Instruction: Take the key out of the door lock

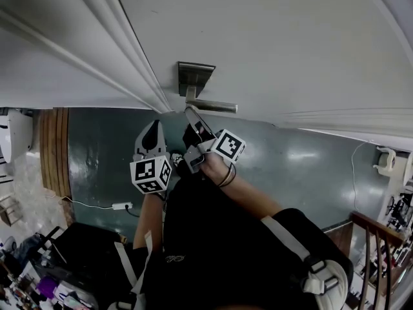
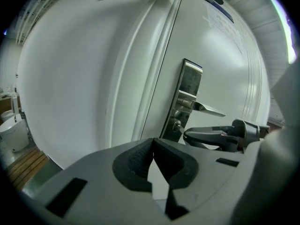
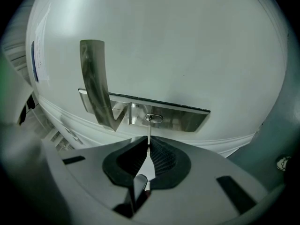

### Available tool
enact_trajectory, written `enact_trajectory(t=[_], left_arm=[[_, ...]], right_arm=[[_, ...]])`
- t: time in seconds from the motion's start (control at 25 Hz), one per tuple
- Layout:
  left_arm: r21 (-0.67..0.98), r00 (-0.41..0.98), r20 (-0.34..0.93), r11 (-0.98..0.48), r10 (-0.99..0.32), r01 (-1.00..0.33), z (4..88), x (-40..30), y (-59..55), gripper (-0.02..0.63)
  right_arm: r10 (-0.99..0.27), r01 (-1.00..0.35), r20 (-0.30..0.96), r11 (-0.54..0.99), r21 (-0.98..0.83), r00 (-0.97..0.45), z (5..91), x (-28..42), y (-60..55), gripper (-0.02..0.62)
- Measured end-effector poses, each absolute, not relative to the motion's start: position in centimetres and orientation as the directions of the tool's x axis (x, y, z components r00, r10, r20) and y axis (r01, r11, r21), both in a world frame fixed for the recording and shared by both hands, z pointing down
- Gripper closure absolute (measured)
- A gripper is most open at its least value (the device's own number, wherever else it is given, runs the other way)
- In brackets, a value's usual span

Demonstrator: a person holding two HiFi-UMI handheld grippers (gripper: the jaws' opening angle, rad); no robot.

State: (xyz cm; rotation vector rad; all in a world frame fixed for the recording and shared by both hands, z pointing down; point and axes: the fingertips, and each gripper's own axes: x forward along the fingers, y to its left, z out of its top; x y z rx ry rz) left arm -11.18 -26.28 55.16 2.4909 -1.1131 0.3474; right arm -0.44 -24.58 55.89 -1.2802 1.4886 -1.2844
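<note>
Head view: looking steeply down a white door [image 1: 290,44] at the lock plate [image 1: 195,77] and lever handle [image 1: 216,106]. Right gripper [image 1: 191,113] up at the door just under the lever; left gripper [image 1: 152,126] beside it, short of the door. Too small here to read what either pair of jaws holds.

Left gripper view: jaws pressed together on nothing, aimed at the door from a little way off. Beyond them, the lock plate, the lever, and the right gripper's tips right at the keyhole below the lever.

Right gripper view: jaws clenched on the key [image 3: 148,131], its head pinched between the ribbed pads [image 3: 161,156]. Key still seated in the lock cylinder [image 3: 153,118], with only a thin stretch of shank bridging the short gap from cylinder to pads. Lever off to the left, apart from the jaws.

Judged ready for a straight pull back. Risks from here:
- Binding or bending of the slim shank if drawn off the cylinder's line.
- Refusal to come out if not turned to its release position; impossible to tell from these views.
- Slipping from a narrow pinch on the head, then a drop to the floor [image 1: 303,166].
- A knock against the lever if lifted while withdrawing.
</note>
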Motion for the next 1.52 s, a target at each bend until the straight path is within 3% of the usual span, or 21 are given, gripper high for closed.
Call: enact_trajectory(t=[0.52,0.96,1.2,1.52], left_arm=[[0.248,0.638,0.386,-0.592,-0.666,-0.767,55.5,-11.9,-25.5,0.583],[0.245,0.635,0.378,-0.589,-0.674,-0.77,54.8,-11.7,-25.0,0.583],[0.243,0.611,0.382,-0.562,-0.694,-0.79,55.0,-12.7,-24.5,0.583],[0.249,0.526,0.403,-0.464,-0.749,-0.85,55.6,-16.3,-23.5,0.583]], right_arm=[[-0.978,-0.189,0.067,-0.029,-0.982,-0.197,56.0,-0.6,-24.3,0.568],[-0.956,-0.255,0.046,0.031,-0.966,-0.289,55.0,-2.9,-23.0,0.568],[-0.929,-0.386,0.132,0.012,-0.923,-0.345,56.3,-4.2,-22.3,0.568],[-0.845,-0.6,0.235,0.122,-0.791,-0.481,56.9,-8.5,-22.0,0.568]])
